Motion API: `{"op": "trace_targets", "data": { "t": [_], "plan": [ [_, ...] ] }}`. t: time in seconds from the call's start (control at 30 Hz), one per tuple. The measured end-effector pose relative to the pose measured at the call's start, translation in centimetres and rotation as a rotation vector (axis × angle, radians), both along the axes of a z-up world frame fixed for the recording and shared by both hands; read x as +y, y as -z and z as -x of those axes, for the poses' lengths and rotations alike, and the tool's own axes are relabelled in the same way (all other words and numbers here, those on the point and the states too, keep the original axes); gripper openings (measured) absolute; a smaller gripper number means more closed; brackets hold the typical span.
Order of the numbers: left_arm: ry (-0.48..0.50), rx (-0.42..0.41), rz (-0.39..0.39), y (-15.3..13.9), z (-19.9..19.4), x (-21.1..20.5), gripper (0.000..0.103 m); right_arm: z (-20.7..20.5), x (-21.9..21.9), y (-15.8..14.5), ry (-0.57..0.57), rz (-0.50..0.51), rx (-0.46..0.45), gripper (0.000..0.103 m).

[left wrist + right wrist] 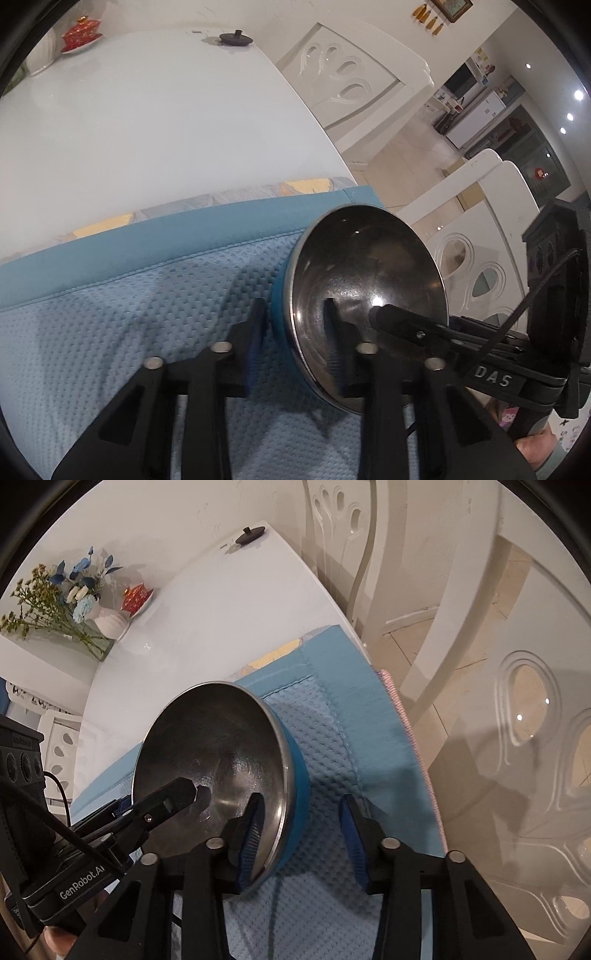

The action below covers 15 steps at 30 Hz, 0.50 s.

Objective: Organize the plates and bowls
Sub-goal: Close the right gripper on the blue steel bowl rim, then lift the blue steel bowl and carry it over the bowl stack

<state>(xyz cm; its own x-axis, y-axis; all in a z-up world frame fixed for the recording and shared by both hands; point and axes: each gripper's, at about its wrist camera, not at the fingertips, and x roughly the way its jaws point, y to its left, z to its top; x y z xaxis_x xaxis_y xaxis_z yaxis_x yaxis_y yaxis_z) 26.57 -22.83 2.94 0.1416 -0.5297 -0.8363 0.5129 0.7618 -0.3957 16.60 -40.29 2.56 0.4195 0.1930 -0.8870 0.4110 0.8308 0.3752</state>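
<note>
Bowl [364, 295], steel inside and blue outside, sits on the blue waffle mat [110, 332] at the white surface's [147, 129] edge, mouth upward, round with no long axis. Left gripper [295, 332] straddles its left rim, fingers [255, 332] pinching the wall. Right gripper [301, 834] straddles the opposite rim, outer finger seemingly clear; probably for a two-handed lift.

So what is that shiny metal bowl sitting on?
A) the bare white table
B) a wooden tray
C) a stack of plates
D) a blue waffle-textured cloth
D: the bowl, steel inside with a blue outer wall, rests on the blue textured cloth spread at the edge of the white table; no tray or plates show under it.
</note>
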Motion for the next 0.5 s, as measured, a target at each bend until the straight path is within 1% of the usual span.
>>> {"op": "trace_targets", "data": {
  "t": [0.1,0.2,0.33,0.5],
  "plan": [
    [-0.013,-0.016,0.005,-0.3,0.2,0.2,0.02,-0.2,0.4,0.2,-0.009,-0.004,-0.011,0.02],
    [-0.017,-0.018,0.009,-0.6,0.4,0.5,0.02,-0.1,0.8,-0.2,-0.021,0.021,-0.016,0.019],
    [-0.018,-0.019,0.018,-1.5,1.0,0.9,0.02,0.5,1.2,-1.0,-0.02,0.021,-0.021,0.019],
    [-0.026,-0.044,0.032,-3.8,2.5,1.4,0.02,1.8,1.6,-2.8,-0.009,0.023,-0.036,0.019]
  ]
}}
